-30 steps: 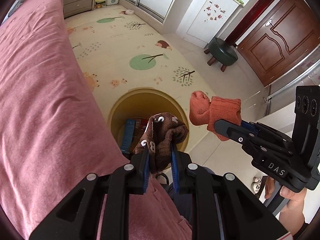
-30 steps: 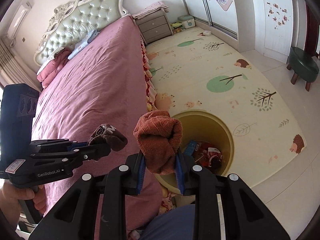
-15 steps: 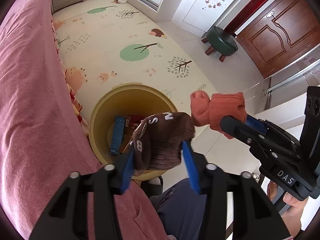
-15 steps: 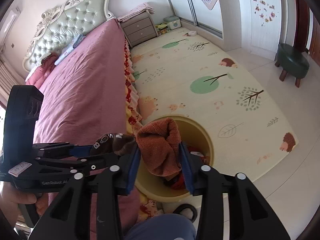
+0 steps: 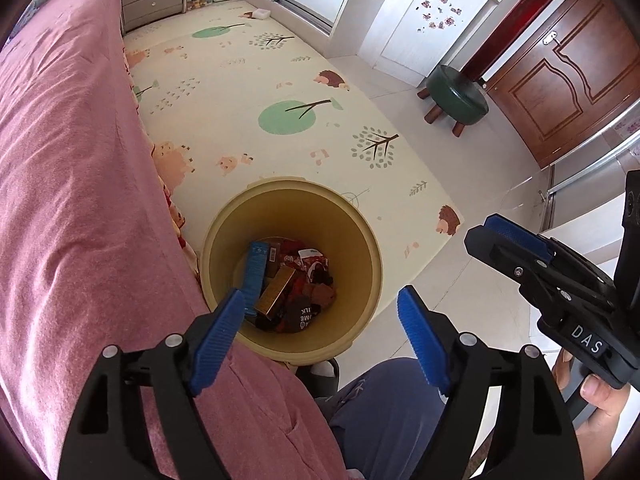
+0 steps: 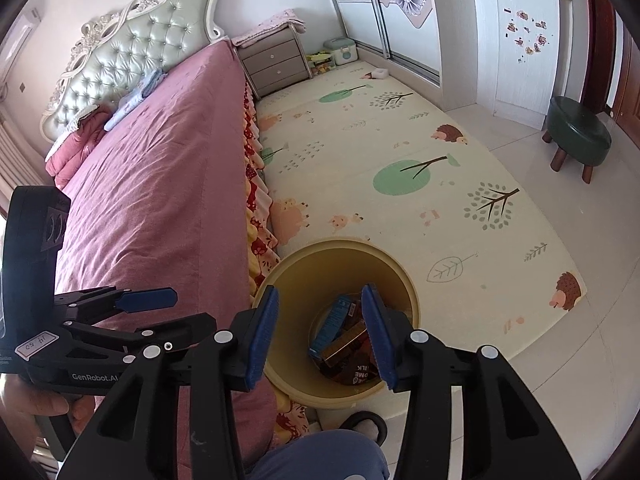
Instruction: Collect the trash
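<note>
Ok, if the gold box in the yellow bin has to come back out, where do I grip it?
Take the gold box by its upper end, coming straight down through the mouth of the yellow bin. It leans tilted on the other trash beside the blue box, so that end sits highest. Probably pinch across its narrow width; the bin wall blocks any side approach.

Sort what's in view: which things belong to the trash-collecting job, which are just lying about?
Job:
- yellow bin, beside the bed
- trash in it: blue box, gold box, brown sock
- left gripper, empty, jaws opening
- right gripper, open, empty

Lying about:
- green stool
- nightstand
- play mat
- pink bed
</note>
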Available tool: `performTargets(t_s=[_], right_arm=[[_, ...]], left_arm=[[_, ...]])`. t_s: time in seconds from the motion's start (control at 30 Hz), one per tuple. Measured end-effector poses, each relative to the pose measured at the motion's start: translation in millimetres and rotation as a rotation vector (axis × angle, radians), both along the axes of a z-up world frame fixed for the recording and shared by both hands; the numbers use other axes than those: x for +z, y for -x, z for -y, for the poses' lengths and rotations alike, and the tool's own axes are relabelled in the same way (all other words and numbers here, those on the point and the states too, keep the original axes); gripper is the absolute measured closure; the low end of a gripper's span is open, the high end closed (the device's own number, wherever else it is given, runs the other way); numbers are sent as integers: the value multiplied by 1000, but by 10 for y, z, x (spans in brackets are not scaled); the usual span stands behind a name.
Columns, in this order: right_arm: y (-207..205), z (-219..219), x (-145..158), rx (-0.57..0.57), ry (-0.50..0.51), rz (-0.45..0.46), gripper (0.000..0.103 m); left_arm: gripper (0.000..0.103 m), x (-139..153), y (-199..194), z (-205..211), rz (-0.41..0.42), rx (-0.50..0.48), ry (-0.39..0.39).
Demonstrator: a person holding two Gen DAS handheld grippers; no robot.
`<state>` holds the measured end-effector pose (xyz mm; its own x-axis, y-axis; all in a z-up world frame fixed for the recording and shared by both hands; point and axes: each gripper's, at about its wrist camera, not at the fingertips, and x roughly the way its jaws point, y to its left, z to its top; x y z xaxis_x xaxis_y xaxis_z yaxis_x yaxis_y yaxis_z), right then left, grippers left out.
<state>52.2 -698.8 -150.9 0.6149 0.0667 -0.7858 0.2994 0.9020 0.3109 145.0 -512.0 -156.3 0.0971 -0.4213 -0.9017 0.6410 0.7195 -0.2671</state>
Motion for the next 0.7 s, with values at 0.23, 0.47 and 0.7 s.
performTargets(t_s=[0.23, 0.47, 0.7], right_arm=[[-33, -341, 232, 70, 32, 23, 59], [-175, -958, 386, 195, 33, 42, 59], [-307, -1648, 545, 312, 35, 70, 59]], left_arm=[[21, 236, 89, -393, 52, 51, 41], [20, 390, 123, -1083, 95, 151, 53], [20, 598, 193, -1914, 160, 258, 52]])
